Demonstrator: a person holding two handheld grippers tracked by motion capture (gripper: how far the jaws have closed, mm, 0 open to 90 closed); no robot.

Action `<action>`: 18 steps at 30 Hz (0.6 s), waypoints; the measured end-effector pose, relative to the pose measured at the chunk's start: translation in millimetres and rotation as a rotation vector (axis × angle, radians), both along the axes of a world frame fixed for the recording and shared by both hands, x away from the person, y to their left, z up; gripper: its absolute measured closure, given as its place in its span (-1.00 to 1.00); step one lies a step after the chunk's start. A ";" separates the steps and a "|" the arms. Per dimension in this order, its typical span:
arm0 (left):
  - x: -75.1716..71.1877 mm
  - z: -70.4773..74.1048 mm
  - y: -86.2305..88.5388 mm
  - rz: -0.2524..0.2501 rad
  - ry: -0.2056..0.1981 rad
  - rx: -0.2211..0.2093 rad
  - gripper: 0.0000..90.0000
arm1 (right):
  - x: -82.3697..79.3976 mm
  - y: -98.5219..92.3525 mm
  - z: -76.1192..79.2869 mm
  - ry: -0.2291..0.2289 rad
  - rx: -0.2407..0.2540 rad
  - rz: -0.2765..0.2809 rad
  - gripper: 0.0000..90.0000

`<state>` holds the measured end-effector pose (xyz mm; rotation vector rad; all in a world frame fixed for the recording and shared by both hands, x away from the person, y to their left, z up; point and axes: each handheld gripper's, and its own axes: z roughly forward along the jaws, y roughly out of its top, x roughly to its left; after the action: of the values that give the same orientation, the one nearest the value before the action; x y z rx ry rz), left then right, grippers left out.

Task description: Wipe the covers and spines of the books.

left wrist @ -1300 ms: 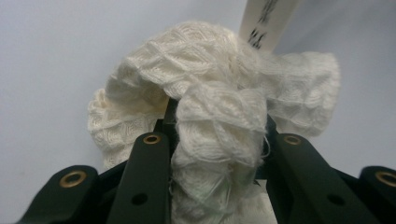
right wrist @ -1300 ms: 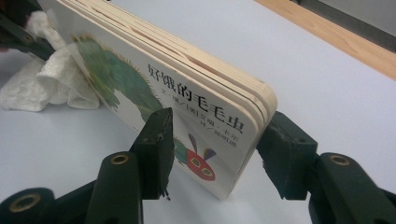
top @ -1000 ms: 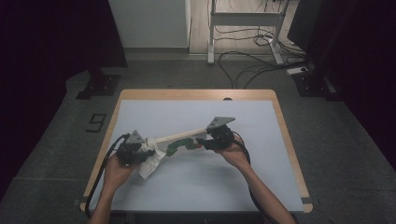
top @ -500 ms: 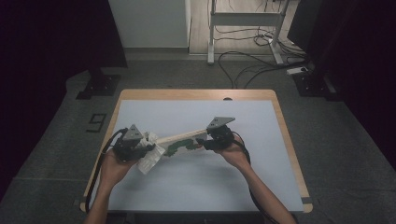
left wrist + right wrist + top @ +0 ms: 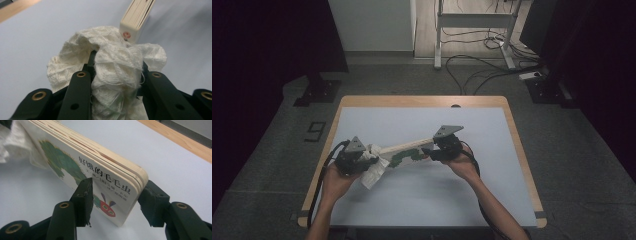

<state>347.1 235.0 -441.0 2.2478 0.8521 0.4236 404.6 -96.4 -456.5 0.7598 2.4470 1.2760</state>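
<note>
At the far left of the high view the room is dark, with a black stand foot point(image 5: 314, 92) on the grey floor point(image 5: 277, 165) and a dark mark point(image 5: 314, 131) on the floor beside the bench point(image 5: 422, 102). The bench has a pale wood rim and a light blue-grey top, bare apart from the work in hand.

Near its left edge the left tongs point(image 5: 371, 161) are clamped tight on a bunched white cloth point(image 5: 373, 172); in the left gripper view the cloth point(image 5: 110, 67) bulges up between the jaws and touches the near end of the book point(image 5: 136, 18).

The book point(image 5: 404, 147) is a thick board book with a green caterpillar on its cover, held off the bench top and slanting from the cloth up toward the right. Its right end sits in the right tongs point(image 5: 428, 152), which are closed on the book across its thickness; the right gripper view shows one jaw on the printed cover point(image 5: 100, 185) and the other on the back.

Behind the bench a white panel point(image 5: 372, 25) stands at the back wall; right of it a metal frame point(image 5: 472, 30) stands over loose cables point(image 5: 472, 70) on the floor, and a dark unit point(image 5: 552, 30) fills the right corner
</note>
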 end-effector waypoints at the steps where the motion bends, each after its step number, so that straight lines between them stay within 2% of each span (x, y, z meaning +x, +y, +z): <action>1: 0.5 -2.9 -0.2 0.002 0.003 0.001 0.52 | 0.0 0.0 0.0 0.000 0.000 0.000 0.04; 11: 4.2 -35.2 -3.0 0.020 0.049 0.011 0.51 | -0.5 -0.1 -0.8 -0.007 0.005 -0.002 0.04; 18: 5.4 -45.4 -3.5 0.036 0.051 0.000 0.52 | -1.2 -0.1 -0.7 -0.007 0.001 -0.003 0.04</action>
<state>352.5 231.5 -486.3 2.2543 0.9201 0.3839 403.3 -96.5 -457.2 0.7573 2.4387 1.2772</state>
